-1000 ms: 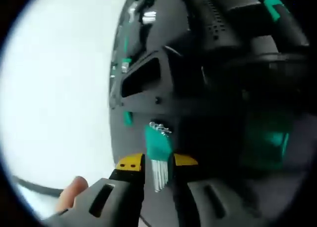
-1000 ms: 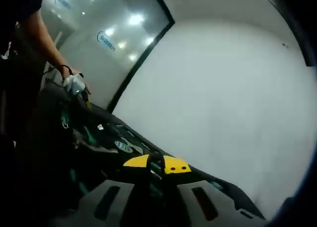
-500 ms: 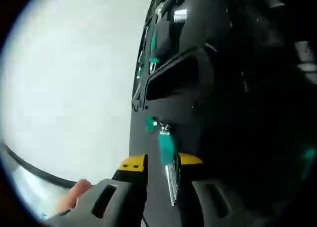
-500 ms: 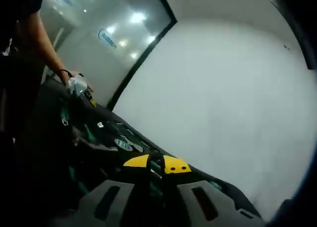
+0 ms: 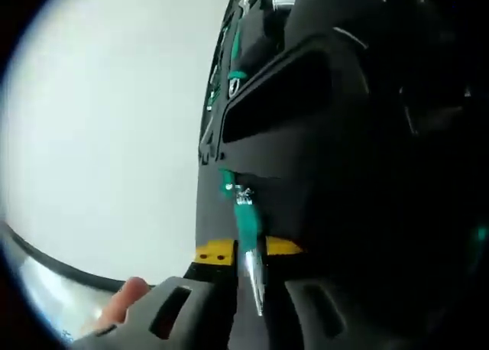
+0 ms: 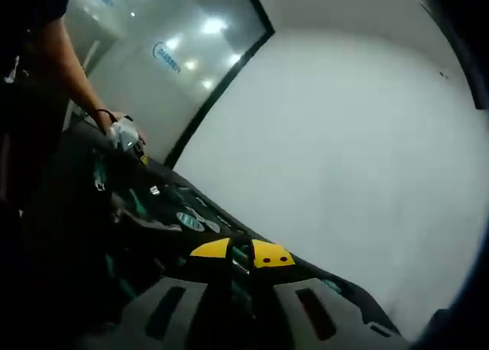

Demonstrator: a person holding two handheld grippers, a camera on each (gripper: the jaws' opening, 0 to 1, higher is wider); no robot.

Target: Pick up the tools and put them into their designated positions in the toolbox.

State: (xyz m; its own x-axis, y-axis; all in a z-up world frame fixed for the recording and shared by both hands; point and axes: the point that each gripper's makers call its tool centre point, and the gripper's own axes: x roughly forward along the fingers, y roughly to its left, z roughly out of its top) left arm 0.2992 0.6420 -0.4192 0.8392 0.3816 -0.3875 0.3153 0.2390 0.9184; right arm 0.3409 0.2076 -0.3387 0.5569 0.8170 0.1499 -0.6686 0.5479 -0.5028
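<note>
The white table (image 5: 99,136) lies to the left of the left claw in the left gripper view, and spreads ahead and to the right of the right claw in the right gripper view.

The black toolbox (image 5: 336,159) stands directly ahead of the left claw, and its moulded recesses hold green-handled tools further on. In the right gripper view the same toolbox (image 6: 145,235) sits ahead and to the left of the right claw.

A person's arm (image 6: 72,75) reaches down at the far left of the right gripper view. It holds the left claw (image 6: 126,136) at the far edge of the toolbox.

Left claw (image 5: 248,251): the yellow-tipped jaws are closed narrowly on the hex key set (image 5: 248,235). The green holder of the set points forward to the toolbox wall. The steel keys run back between the jaws. A fingertip (image 5: 126,300) shows just left of the claw body.

Right claw (image 6: 241,252): the yellow tips stand close together over the near edge of the toolbox. Something dark with a touch of green lies between them. It cannot be told whether the jaws grip anything.
</note>
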